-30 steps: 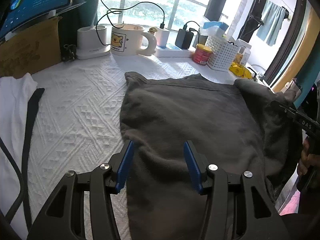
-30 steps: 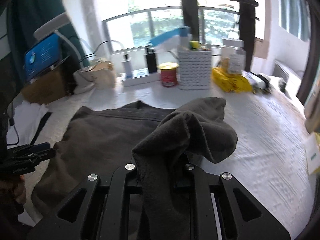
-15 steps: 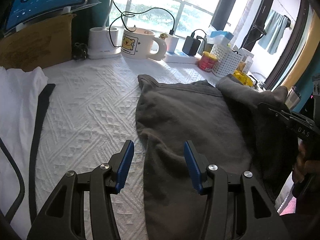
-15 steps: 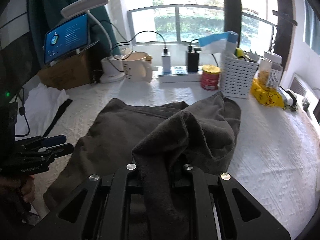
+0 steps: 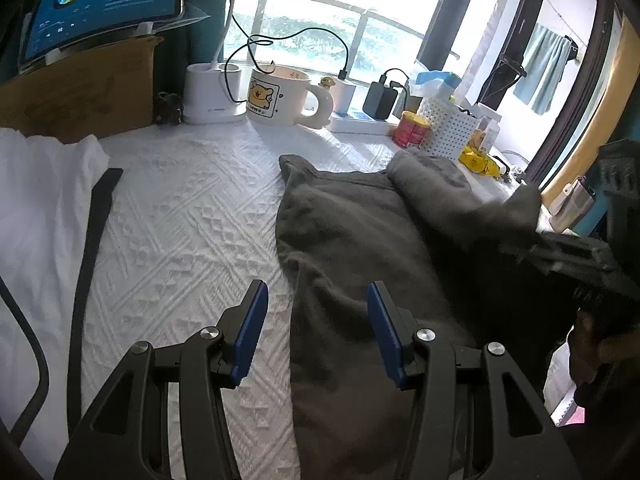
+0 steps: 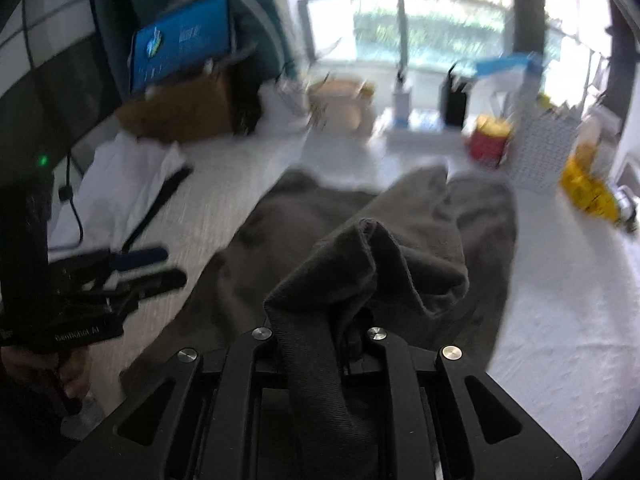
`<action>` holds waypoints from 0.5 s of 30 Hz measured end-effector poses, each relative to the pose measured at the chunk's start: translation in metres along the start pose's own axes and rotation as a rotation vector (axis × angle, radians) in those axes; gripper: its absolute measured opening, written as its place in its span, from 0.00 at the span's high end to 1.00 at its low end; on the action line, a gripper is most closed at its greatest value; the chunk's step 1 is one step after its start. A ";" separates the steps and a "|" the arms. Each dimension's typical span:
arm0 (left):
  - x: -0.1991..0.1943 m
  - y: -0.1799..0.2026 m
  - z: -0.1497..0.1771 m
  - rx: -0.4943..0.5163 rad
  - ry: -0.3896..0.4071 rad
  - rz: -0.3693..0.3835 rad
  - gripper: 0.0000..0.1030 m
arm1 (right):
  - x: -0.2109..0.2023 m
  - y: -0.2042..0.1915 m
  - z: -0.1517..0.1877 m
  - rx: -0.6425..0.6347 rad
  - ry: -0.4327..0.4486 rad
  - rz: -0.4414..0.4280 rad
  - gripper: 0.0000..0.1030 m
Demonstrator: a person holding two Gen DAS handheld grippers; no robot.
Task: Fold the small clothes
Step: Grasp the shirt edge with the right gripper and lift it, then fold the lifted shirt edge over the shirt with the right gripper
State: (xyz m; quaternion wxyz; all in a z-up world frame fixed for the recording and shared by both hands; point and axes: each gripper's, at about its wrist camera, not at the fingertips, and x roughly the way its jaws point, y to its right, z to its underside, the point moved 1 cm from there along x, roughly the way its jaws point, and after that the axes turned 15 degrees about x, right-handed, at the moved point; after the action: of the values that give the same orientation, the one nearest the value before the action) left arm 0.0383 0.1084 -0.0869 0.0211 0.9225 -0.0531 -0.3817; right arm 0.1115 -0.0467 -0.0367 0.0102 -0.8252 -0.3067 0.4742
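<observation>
A dark grey garment (image 5: 360,232) lies spread on the white textured cover (image 5: 192,216). My left gripper (image 5: 314,316) hovers open above the garment's left edge: its blue left pad is over the bare cover, its right pad over grey cloth, and nothing is gripped. My right gripper (image 6: 320,320) has a bunched fold of the grey garment (image 6: 400,264) pinched between its jaws, lifted over the flat part; the jaws are opening slightly and cloth hides the fingertips. In the left wrist view the right gripper (image 5: 560,252) shows at the right with the raised fold.
A white garment (image 5: 40,200) with a black strap lies at the left. Along the back stand a cardboard box (image 5: 80,88) with a tablet (image 5: 100,4), a lamp base, a mug (image 5: 280,96), a power strip, a red can (image 5: 412,130) and a white basket (image 5: 448,128).
The right gripper has carried the lifted grey fold leftward over the garment. The left gripper has drifted left, so its left pad now stands off the cloth.
</observation>
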 end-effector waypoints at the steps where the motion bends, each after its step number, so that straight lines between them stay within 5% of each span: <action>1: -0.001 0.000 0.001 -0.002 -0.002 -0.001 0.50 | 0.004 -0.003 0.003 -0.011 -0.025 -0.004 0.82; 6: -0.007 -0.005 0.007 -0.018 -0.005 -0.024 0.50 | 0.016 -0.029 0.024 -0.088 -0.152 -0.090 0.70; 8: -0.011 -0.008 0.007 -0.023 -0.002 -0.037 0.50 | 0.015 -0.042 0.033 -0.132 -0.170 -0.117 0.43; 15: -0.023 -0.008 0.006 -0.019 0.015 -0.063 0.50 | -0.029 -0.048 0.035 -0.161 -0.073 -0.189 0.42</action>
State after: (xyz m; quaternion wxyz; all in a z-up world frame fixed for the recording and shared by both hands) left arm 0.0184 0.1187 -0.0760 0.0181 0.9263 -0.0203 -0.3758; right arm 0.0493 -0.0319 -0.0189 -0.0227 -0.7729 -0.4203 0.4748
